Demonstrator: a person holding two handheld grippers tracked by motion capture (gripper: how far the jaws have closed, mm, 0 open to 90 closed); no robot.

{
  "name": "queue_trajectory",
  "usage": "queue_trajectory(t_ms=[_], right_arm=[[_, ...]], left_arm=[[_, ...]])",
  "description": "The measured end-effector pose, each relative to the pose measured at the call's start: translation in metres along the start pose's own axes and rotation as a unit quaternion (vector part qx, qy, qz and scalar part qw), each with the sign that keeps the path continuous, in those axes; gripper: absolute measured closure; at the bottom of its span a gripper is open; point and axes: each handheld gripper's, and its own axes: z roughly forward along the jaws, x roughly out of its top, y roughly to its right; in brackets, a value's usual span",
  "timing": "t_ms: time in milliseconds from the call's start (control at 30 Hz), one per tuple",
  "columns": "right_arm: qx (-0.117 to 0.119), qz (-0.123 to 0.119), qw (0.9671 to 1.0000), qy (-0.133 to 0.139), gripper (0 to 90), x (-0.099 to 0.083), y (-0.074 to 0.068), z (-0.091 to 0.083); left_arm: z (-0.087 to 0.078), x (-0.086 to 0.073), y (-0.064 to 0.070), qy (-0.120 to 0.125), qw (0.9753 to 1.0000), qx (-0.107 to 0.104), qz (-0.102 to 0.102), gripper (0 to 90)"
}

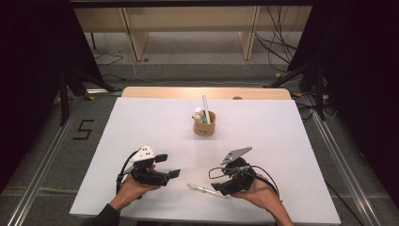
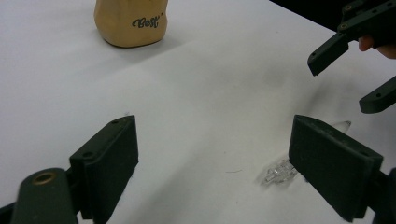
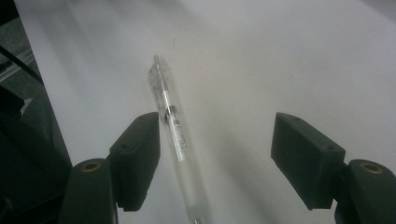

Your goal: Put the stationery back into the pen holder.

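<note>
A clear pen [image 1: 203, 189] lies flat on the white table [image 1: 282, 141] near its near edge, between the two hands. The right gripper [image 1: 217, 187] sits low just to the right of it, jaws spread wide and empty; in the right gripper view the pen [image 3: 172, 126] runs along just beside the inner face of the left-hand jaw, whether touching I cannot tell. The left gripper [image 1: 168, 165] is to the left, also wide open, holding nothing; its own view shows the pen's end [image 2: 279, 171] beside its right-hand jaw. Farther off, mid-table, stands a tan cup [image 1: 204, 124] with pens in it.
</note>
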Motion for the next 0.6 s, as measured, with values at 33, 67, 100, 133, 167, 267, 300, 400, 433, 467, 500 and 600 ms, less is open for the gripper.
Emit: queue_trajectory(t_ms=[33, 67, 100, 133, 167, 267, 300, 400, 433, 467, 500, 600], right_arm=[[0.0, -0.003, 1.0, -0.003, 33.9, -0.001, -0.001, 0.001], [0.001, -0.005, 1.0, -0.007, 34.0, -0.001, -0.001, 0.001], [0.0, -0.006, 0.9999, -0.011, 34.2, -0.002, -0.002, 0.002], [0.001, -0.007, 0.9999, -0.014, 34.4, -0.002, -0.002, 0.003], [0.001, -0.007, 0.9998, -0.017, 34.6, -0.003, -0.002, 0.004], [-0.002, -0.01, 0.9994, -0.033, 35.1, -0.004, -0.004, 0.006], [-0.005, -0.015, 0.9992, -0.037, 35.3, -0.005, -0.005, 0.007], [-0.006, -0.024, 0.9982, -0.055, 36.5, -0.006, -0.008, 0.009], [-0.004, -0.022, 0.9979, -0.06, 36.9, -0.006, -0.009, 0.009], [-0.004, -0.025, 0.9975, -0.065, 37.3, -0.007, -0.01, 0.01], [-0.005, -0.027, 0.9972, -0.069, 37.8, -0.007, -0.011, 0.011], [-0.003, -0.03, 0.9963, -0.08, 40.0, -0.008, -0.012, 0.012]], left_arm=[[0.0, 0.0, 0.0, 0.0, 1.0, 0.0, 0.0, 15.4], [0.0, 0.0, 0.0, -0.001, 1.0, 0.0, 0.002, 15.5], [0.0, 0.0, 0.0, -0.001, 1.0, 0.0, 0.002, 15.4], [0.0, 0.0, 0.0, -0.001, 1.0, 0.0, 0.002, 15.4], [0.0, 0.0, 0.0, -0.001, 1.0, 0.0, 0.002, 15.4], [0.0, 0.0, 0.0, -0.001, 1.0, 0.0, 0.002, 15.4], [0.0, 0.0, 0.0, -0.001, 1.0, 0.0, 0.002, 15.4], [0.0, 0.0, 0.0, -0.001, 1.0, 0.0, 0.002, 15.4], [0.0, 0.0, 0.0, -0.001, 1.0, 0.0, 0.002, 15.4], [0.0, 0.0, 0.0, -0.001, 1.0, -0.001, 0.003, 15.4], [0.0, 0.0, 0.0, -0.001, 1.0, -0.001, 0.002, 15.4], [0.0, 0.0, 0.001, -0.001, 1.0, -0.001, 0.002, 15.4]])
